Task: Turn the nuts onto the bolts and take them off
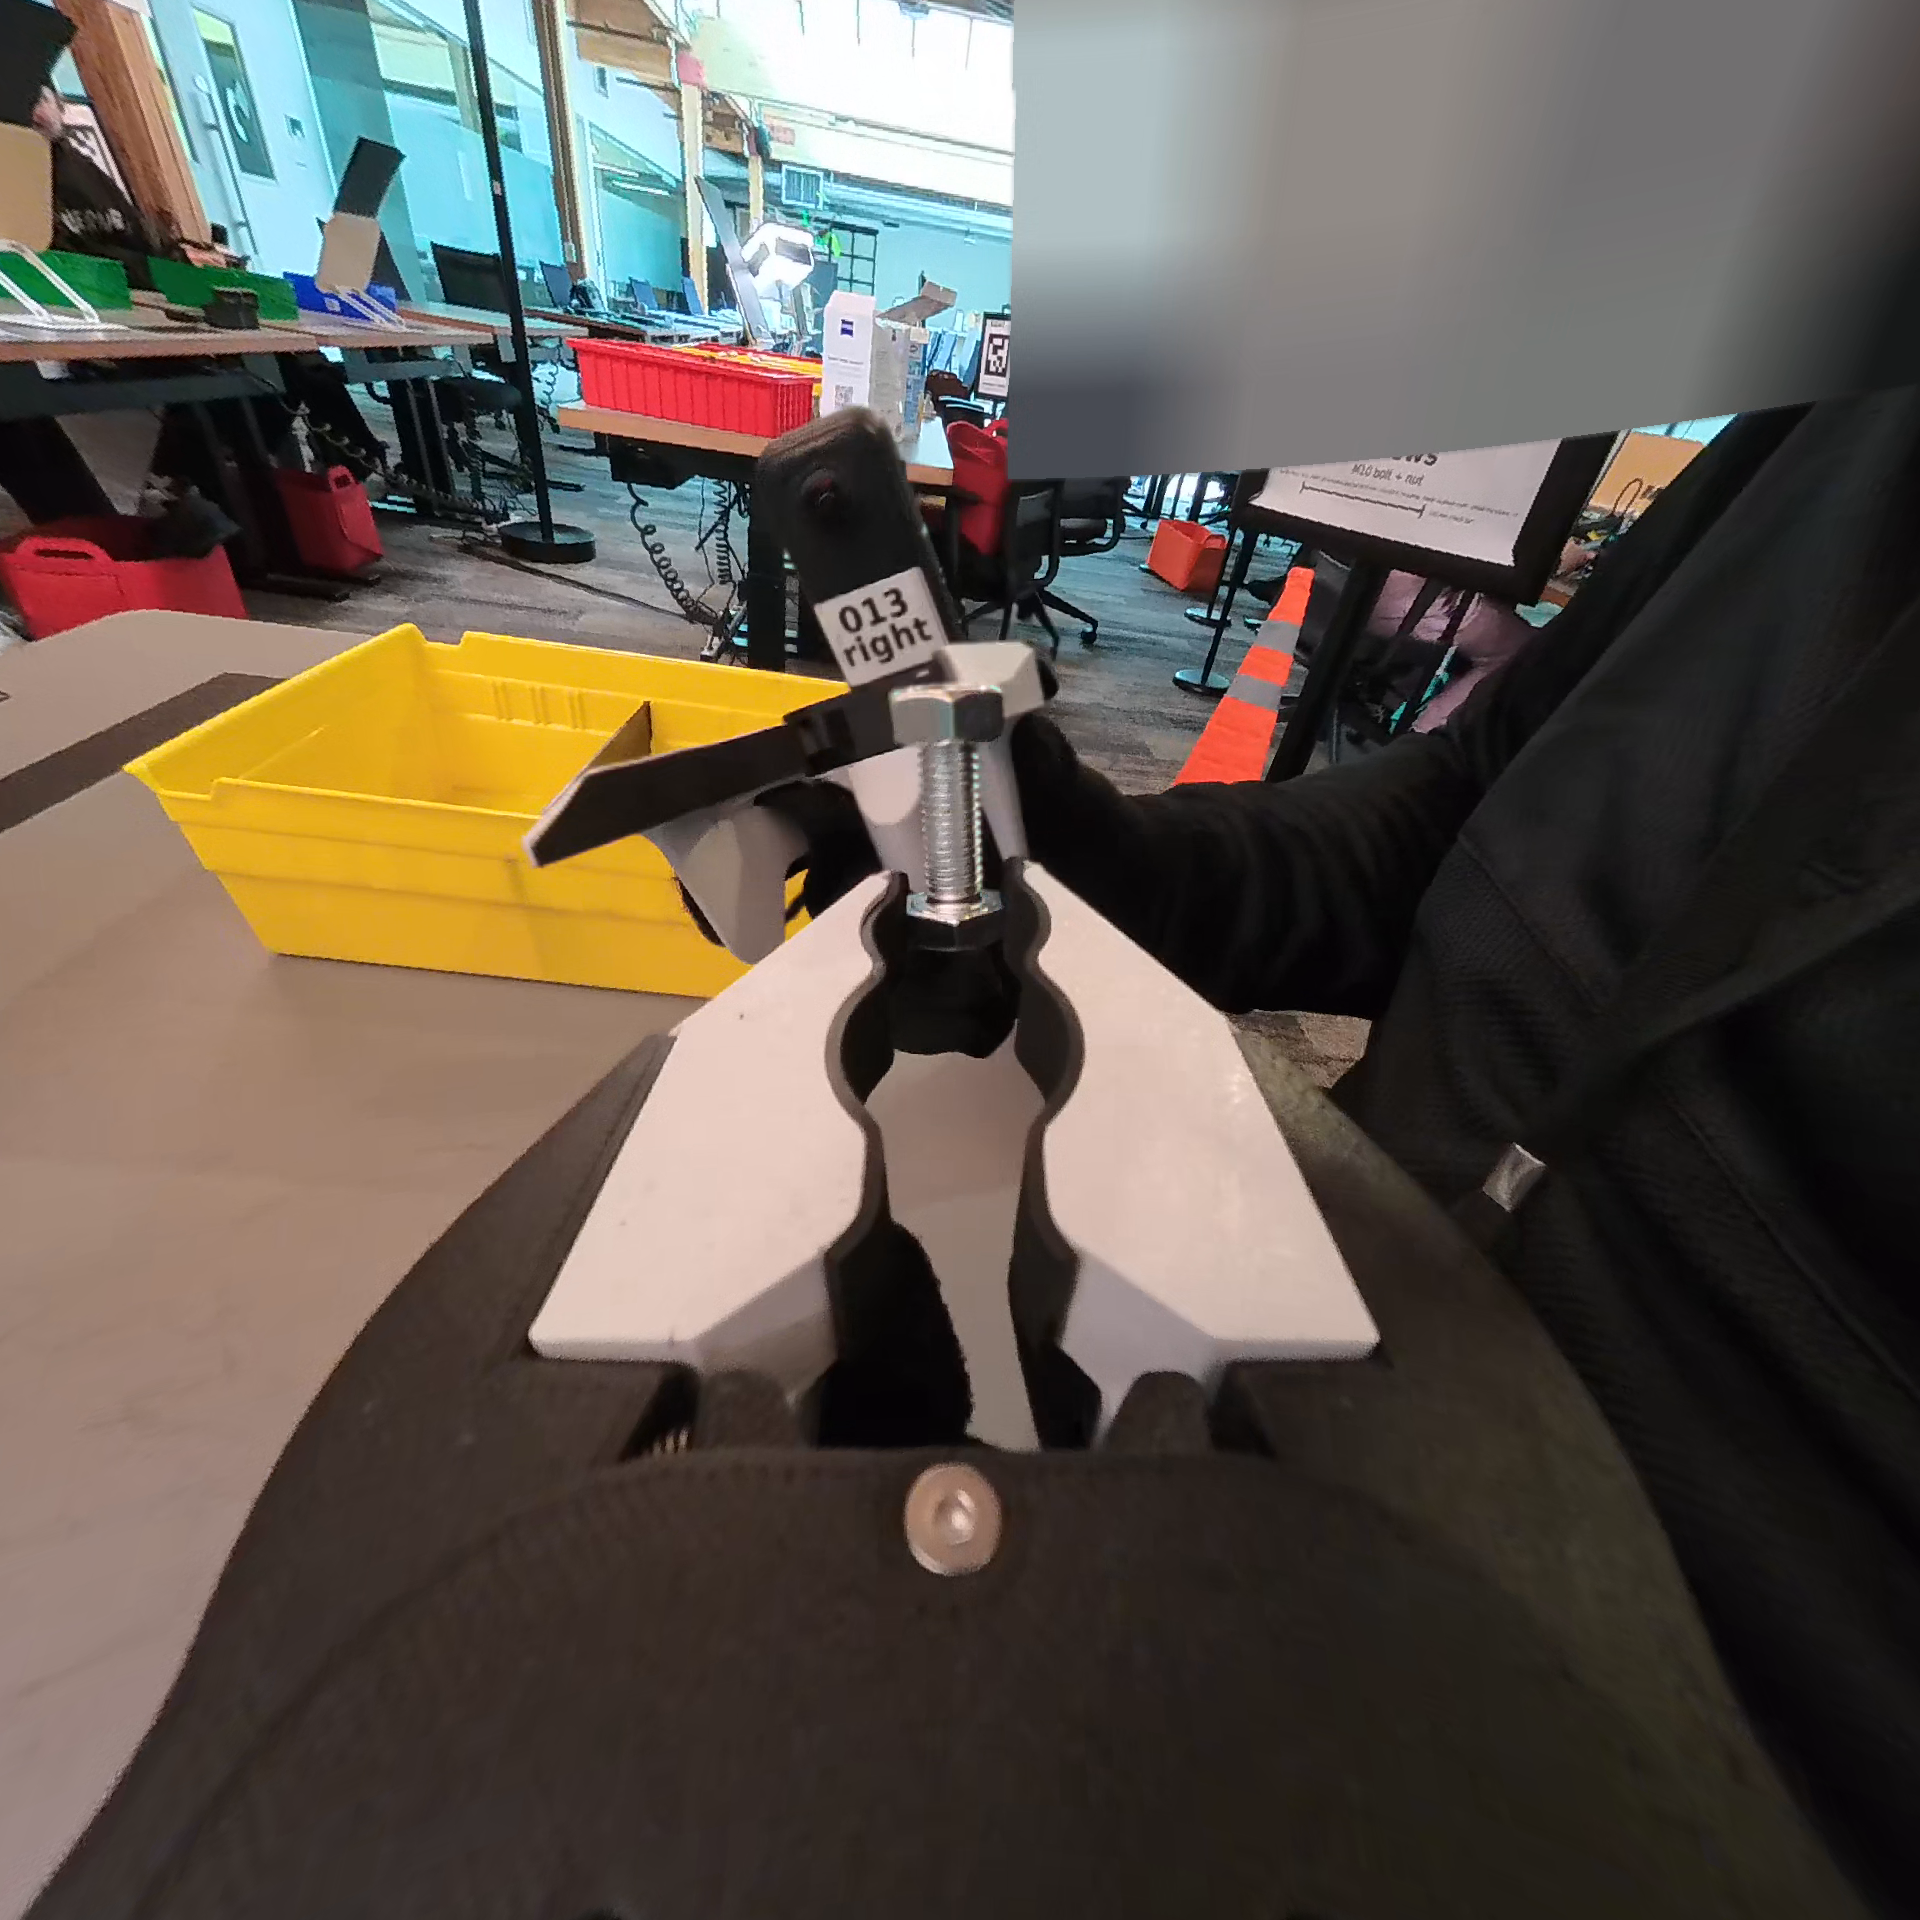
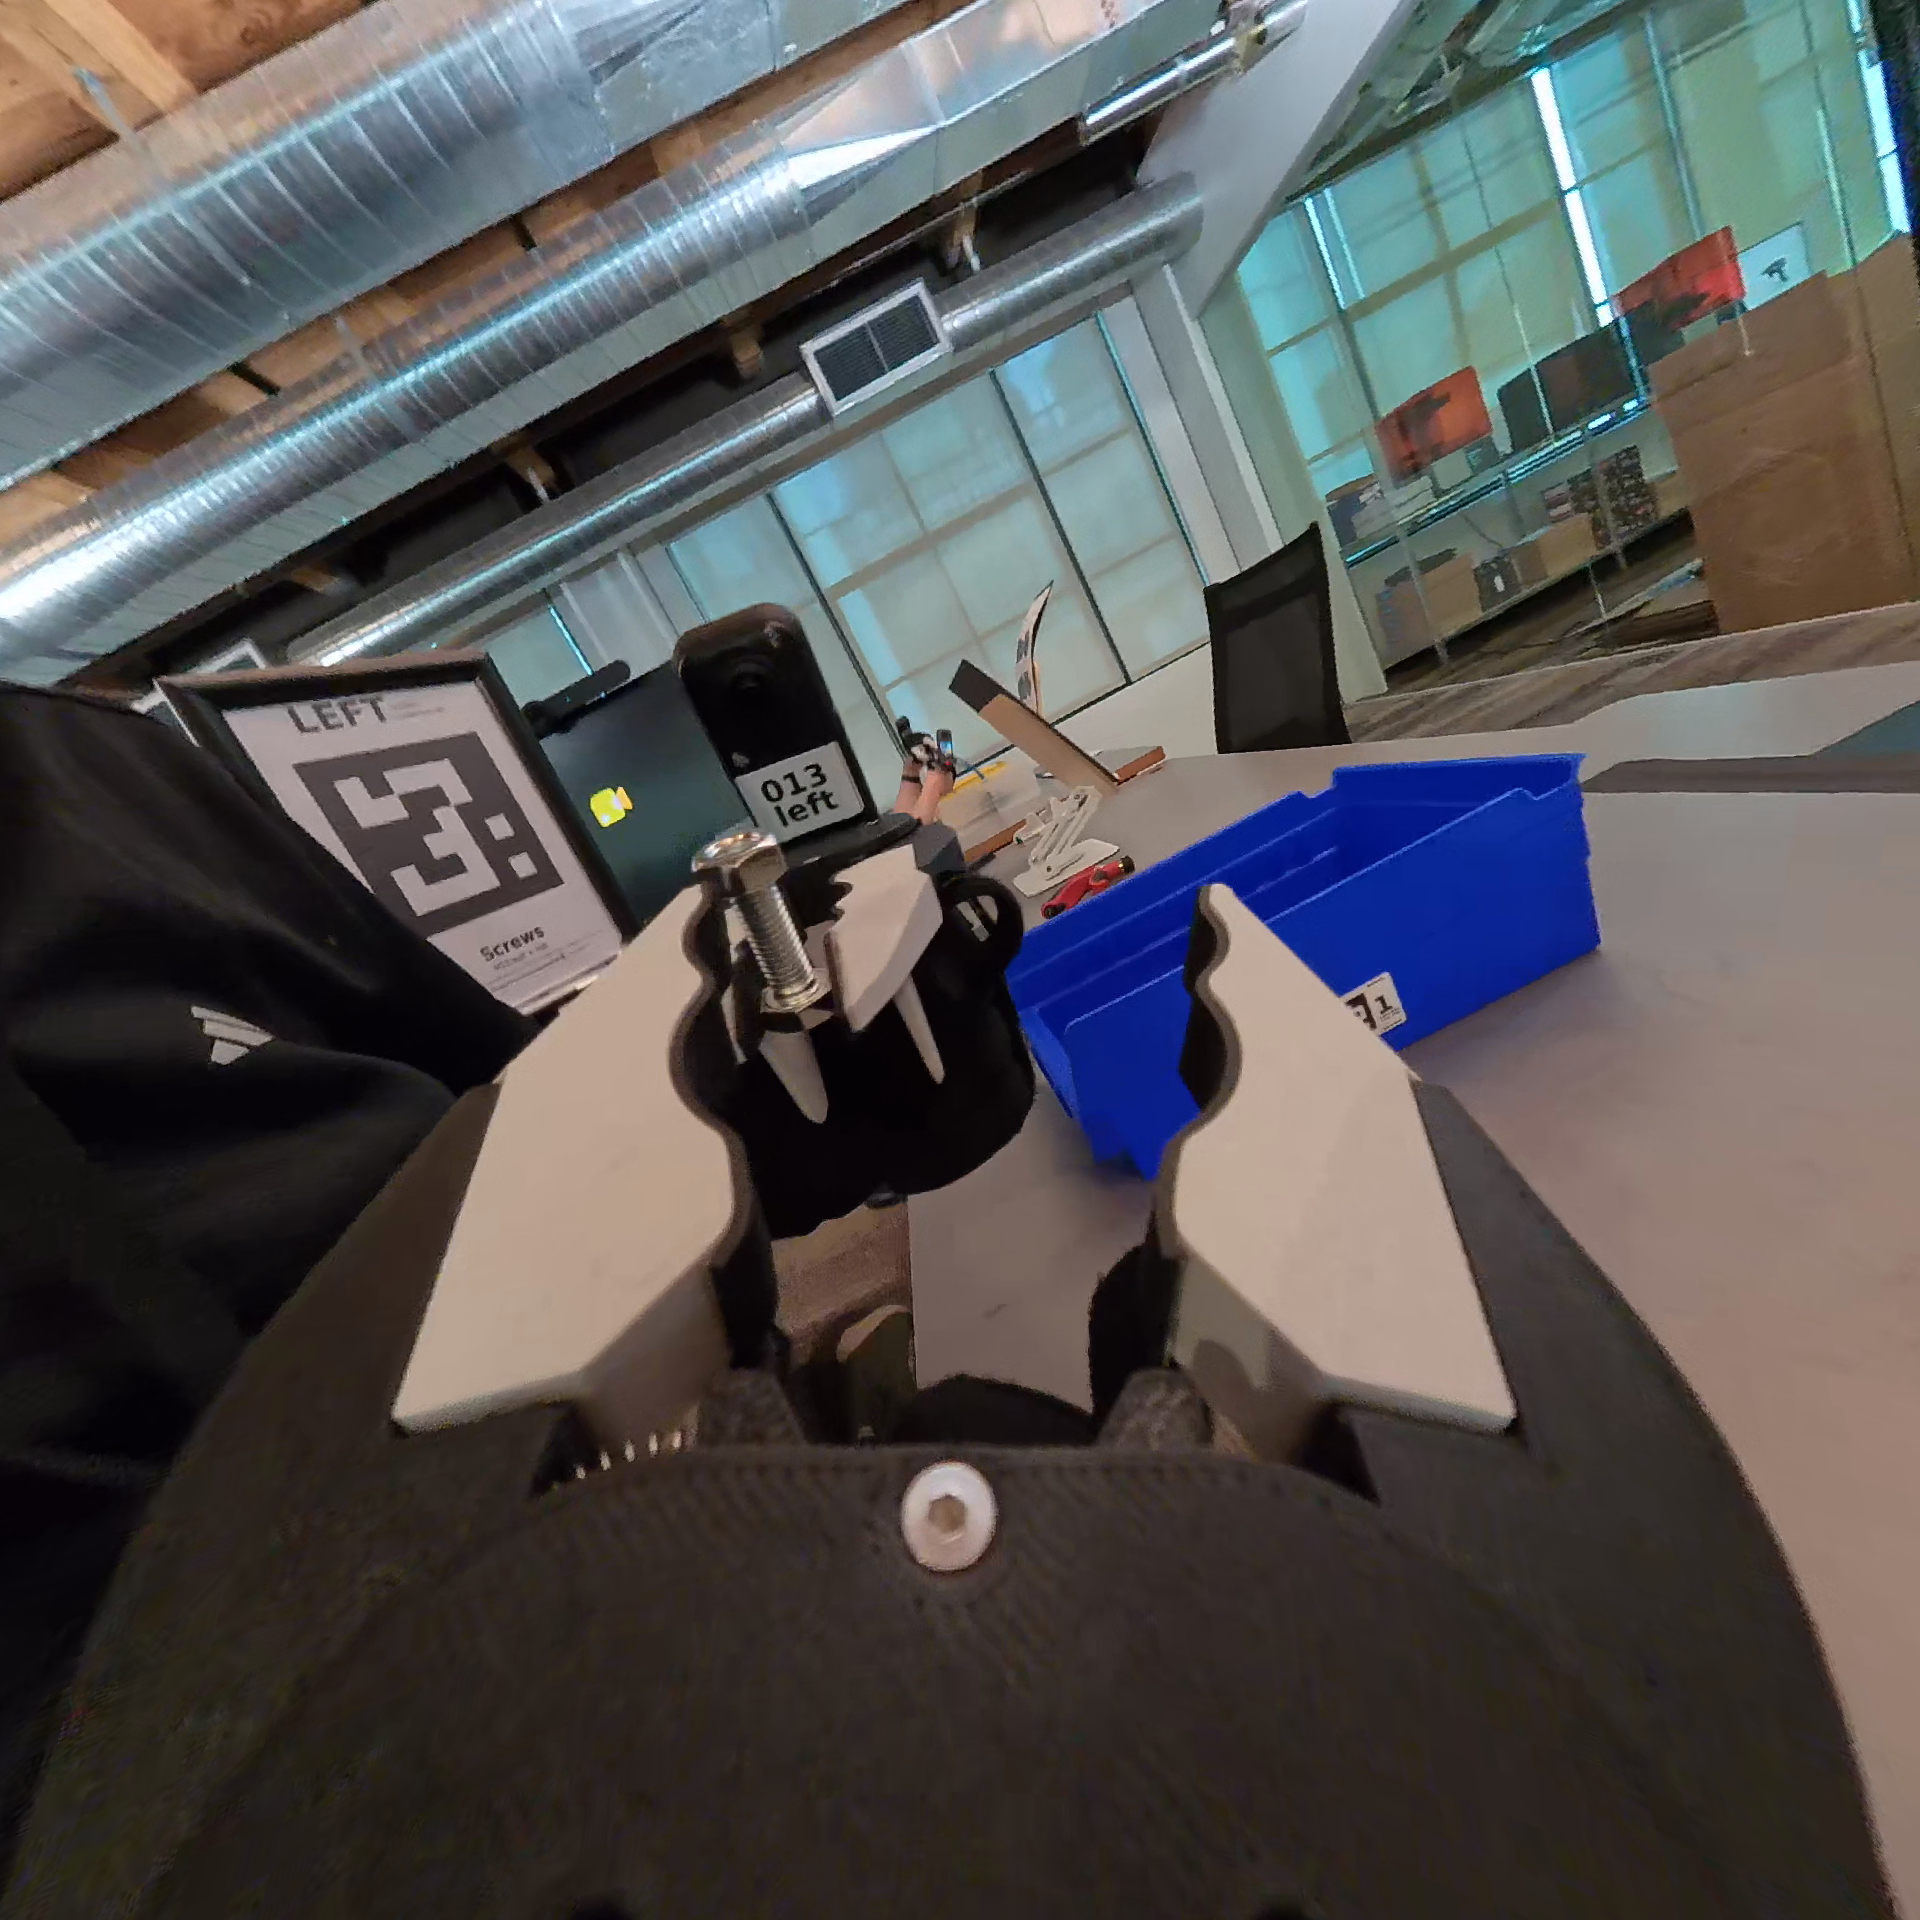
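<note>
- One bolt, silver, hex head up and shaft near upright, held in the air above the near edge of the bench between your two grippers.
- One nut, silver, threaded on the lower end of the bolt's shaft.
- Your left gripper: fingers drawn close together, tips pinched on the nut, so the bolt stands up out of them. In the right wrist view this gripper shows farther off, its grey tips clamped at the bolt's lower end around the nut.
- Your right gripper: fingers spread wide, gripping nothing. The tip of one finger sits just beside the bolt's shaft; whether it touches, you cannot tell. In the left wrist view this gripper shows behind the bolt, one black-faced finger splayed out to the side.
- One yellow bin, on the bench beyond your left gripper, with a cardboard divider; the contents are not visible.
- One blue bin, on the bench beyond your right gripper, a small label on its near wall.
- One framed sign with a black-and-white marker, standing behind the bolt.
- One black sleeve, reaching in toward the right gripper.
</note>
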